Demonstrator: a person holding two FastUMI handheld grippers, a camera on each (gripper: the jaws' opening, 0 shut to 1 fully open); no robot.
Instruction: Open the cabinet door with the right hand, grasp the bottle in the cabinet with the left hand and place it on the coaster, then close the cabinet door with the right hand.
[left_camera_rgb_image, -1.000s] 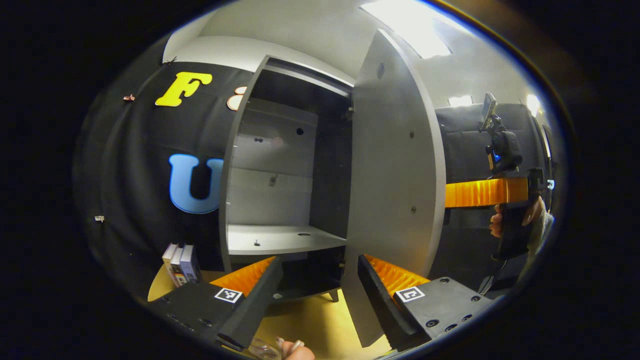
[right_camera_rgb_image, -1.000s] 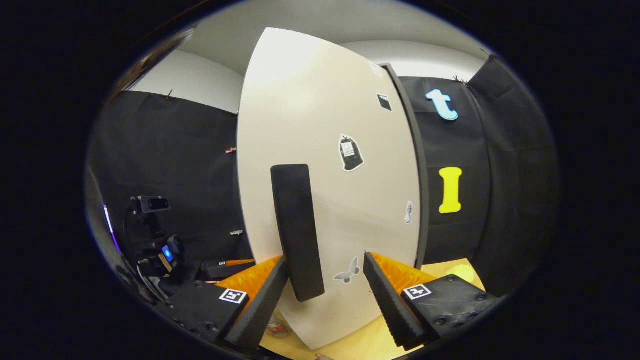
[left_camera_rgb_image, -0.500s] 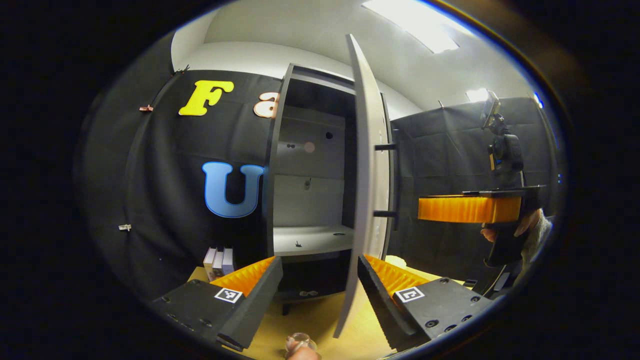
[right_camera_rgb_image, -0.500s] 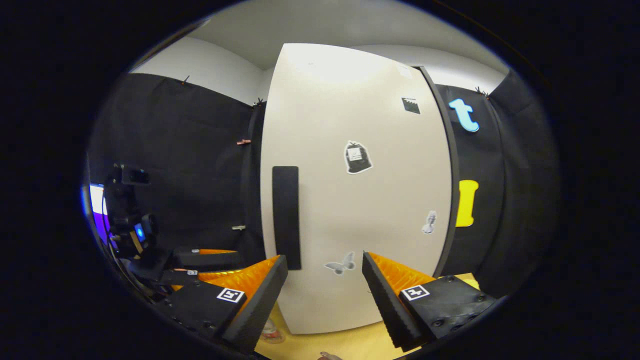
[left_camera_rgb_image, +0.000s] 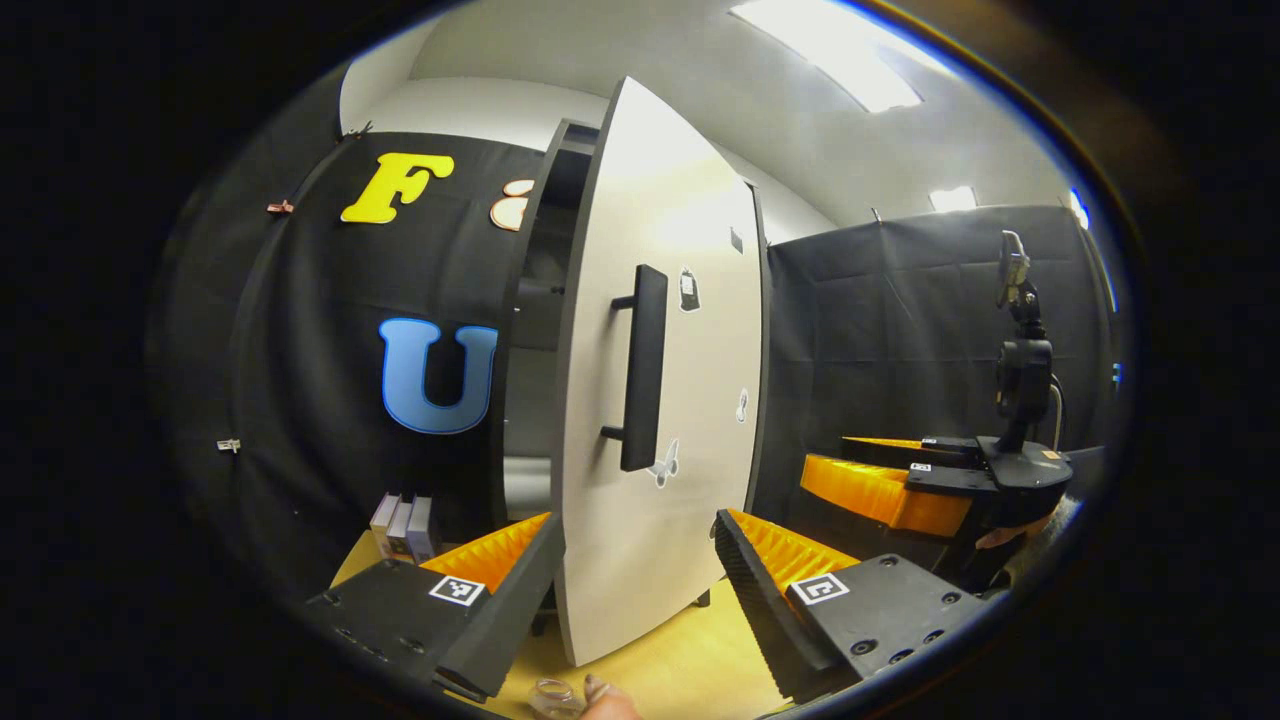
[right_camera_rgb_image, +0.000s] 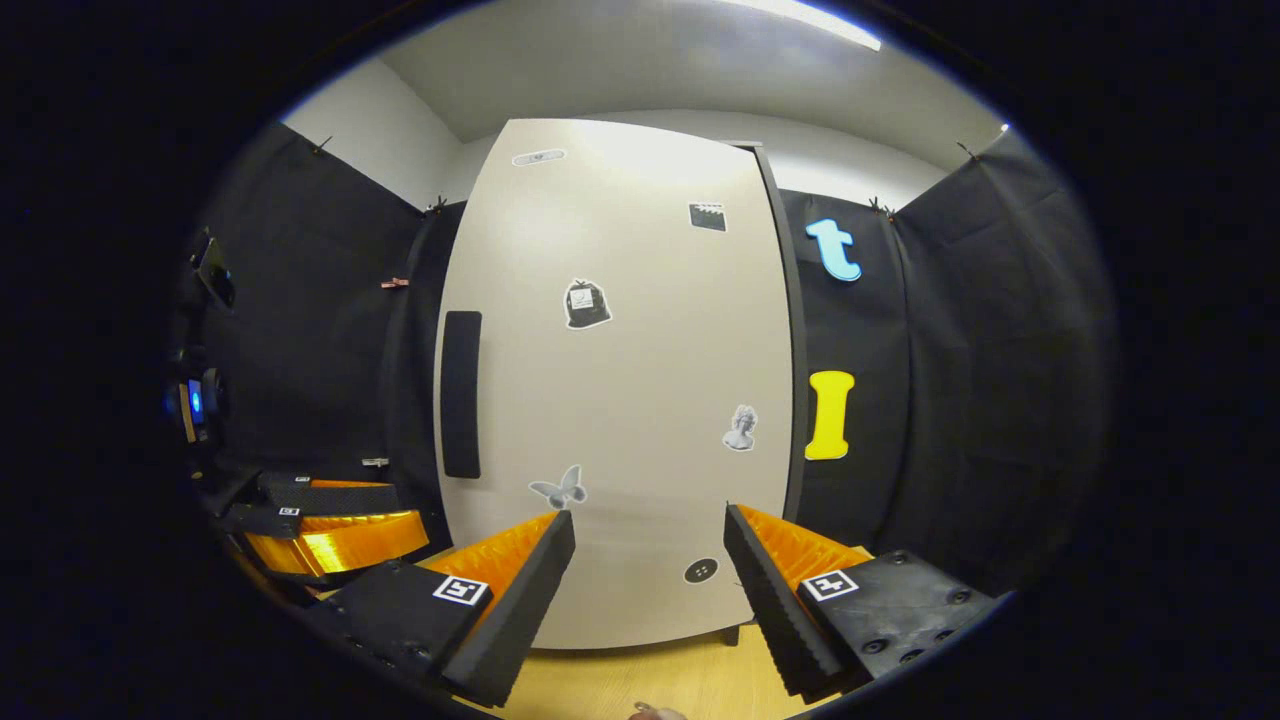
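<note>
In the left gripper view, the left gripper (left_camera_rgb_image: 630, 570) has its fingers spread wide with nothing between them. The cabinet door (left_camera_rgb_image: 660, 400) stands at about 12 o'clock, swung partly shut, a dark gap still showing at its 9 o'clock edge. Its long upright handle (left_camera_rgb_image: 642, 368) stands proud of the panel. At 6 o'clock a clear bottle (left_camera_rgb_image: 553, 696) peeks in low above the tabletop (left_camera_rgb_image: 690, 665); whether it sits on a coaster I cannot tell. The right gripper (left_camera_rgb_image: 880, 490) hangs at 3 o'clock.

In the right gripper view, the right gripper (right_camera_rgb_image: 648, 585) is wide open and holds nothing, facing the door, apparently just short of it. The door looks stiff, light and smooth; a flat push near the handle edge should close it.
</note>
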